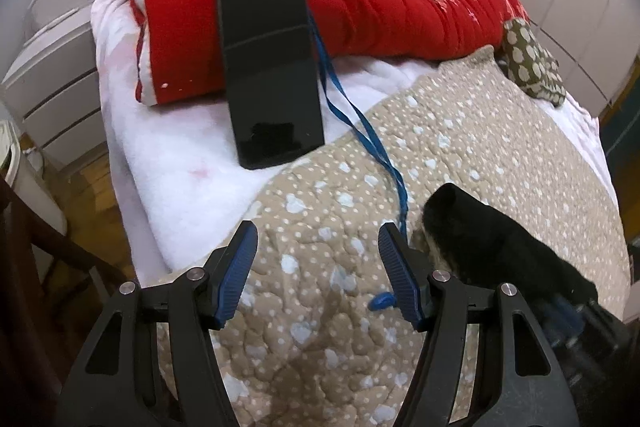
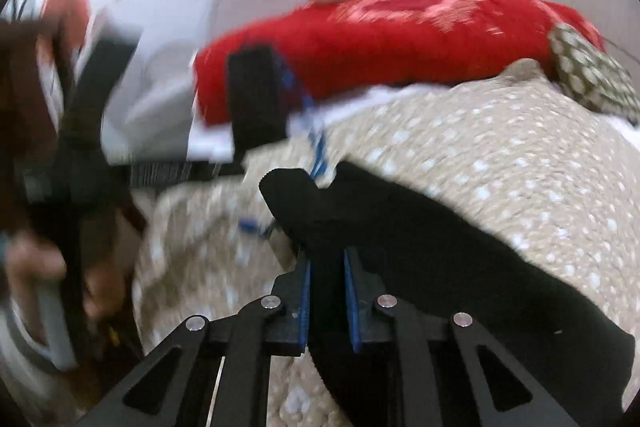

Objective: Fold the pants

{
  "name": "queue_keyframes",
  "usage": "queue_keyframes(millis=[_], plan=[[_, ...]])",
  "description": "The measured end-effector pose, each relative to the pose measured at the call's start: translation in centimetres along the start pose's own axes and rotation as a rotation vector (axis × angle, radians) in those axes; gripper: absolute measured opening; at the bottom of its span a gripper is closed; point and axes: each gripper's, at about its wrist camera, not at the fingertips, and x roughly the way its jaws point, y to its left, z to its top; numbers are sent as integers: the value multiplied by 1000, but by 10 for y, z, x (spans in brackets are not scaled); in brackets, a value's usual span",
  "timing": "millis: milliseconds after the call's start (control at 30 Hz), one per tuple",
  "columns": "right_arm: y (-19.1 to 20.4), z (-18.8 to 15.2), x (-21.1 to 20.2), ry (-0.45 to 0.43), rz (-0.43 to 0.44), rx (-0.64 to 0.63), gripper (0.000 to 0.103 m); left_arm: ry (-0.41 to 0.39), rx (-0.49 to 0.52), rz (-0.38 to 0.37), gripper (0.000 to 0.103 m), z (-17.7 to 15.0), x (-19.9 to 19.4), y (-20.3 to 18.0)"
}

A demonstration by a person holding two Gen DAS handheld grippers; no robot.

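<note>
Black pants (image 2: 420, 247) pinched in the right tool (image 2: 328, 269).
Soft dark cloth lies on a dotted beige quilt (image 1: 480, 155) (lumpy texture); left tool (image 1: 318, 247) gapes empty.

Both wrist cameras look low and close across the bed (image 1: 320, 155) toward the red quilt (image 1: 360, 7), which both views share.

My left gripper (image 1: 318, 251) above the quilt (image 1: 480, 155), phone (image 1: 269, 71) ahead leaning on the pillow (image 1: 360, 19), lanyard (image 1: 352, 115) trailing right, pants (image 2: 400, 247) pinched in my right gripper (image 2: 327, 291).
</note>
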Motion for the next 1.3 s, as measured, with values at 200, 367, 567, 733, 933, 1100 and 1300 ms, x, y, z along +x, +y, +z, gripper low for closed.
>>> queue_keyframes(millis=[200, 367, 567, 733, 933, 1100, 1300], plan=[[-1, -3, 27, 45, 92, 91, 16, -2, 27, 3, 63, -3, -2, -6], [-3, -11, 34, 77, 140, 130, 15, -10, 35, -5, 63, -4, -8, -12], [-15, 7, 25, -8, 57, 209, 8, -22, 63, -26, 63, -8, -17, -28], [-8, -9, 35, 42, 98, 205, 15, -28, 91, -49, 63, -12, -27, -42], [-57, -32, -49, -51, -80, 283, 38, -19, 163, -95, 63, -28, -26, -76], [-110, -57, -70, 8, -325, 313, 37, 19, 238, -84, 63, -46, -5, -107], [-115, -66, -91, -9, -368, 321, 31, 26, 312, 12, 63, -61, 9, -120]])
